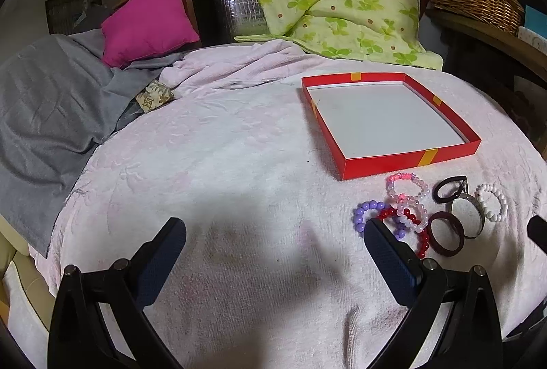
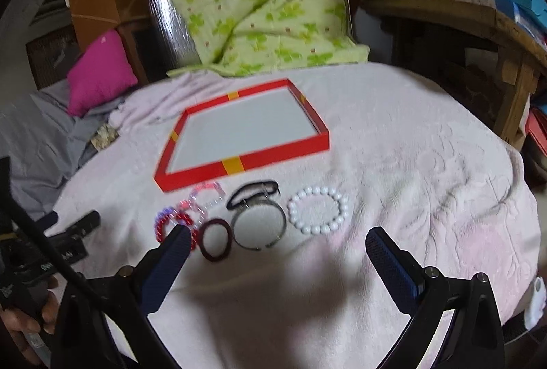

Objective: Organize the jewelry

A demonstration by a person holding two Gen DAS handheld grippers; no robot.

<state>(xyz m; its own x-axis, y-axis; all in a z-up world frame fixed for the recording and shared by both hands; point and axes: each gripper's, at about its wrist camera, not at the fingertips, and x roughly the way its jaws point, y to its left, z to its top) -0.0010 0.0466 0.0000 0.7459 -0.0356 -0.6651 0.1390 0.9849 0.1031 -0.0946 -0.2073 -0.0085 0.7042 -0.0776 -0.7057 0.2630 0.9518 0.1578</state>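
We hold our left gripper (image 1: 275,232) spread wide and empty over the pale pink blanket (image 1: 222,163), the jewelry cluster (image 1: 427,211) lies just right of it in front of the shallow red tray (image 1: 410,160), and our right gripper (image 2: 278,240), equally wide and empty, hovers near the white bead bracelet (image 2: 318,210).
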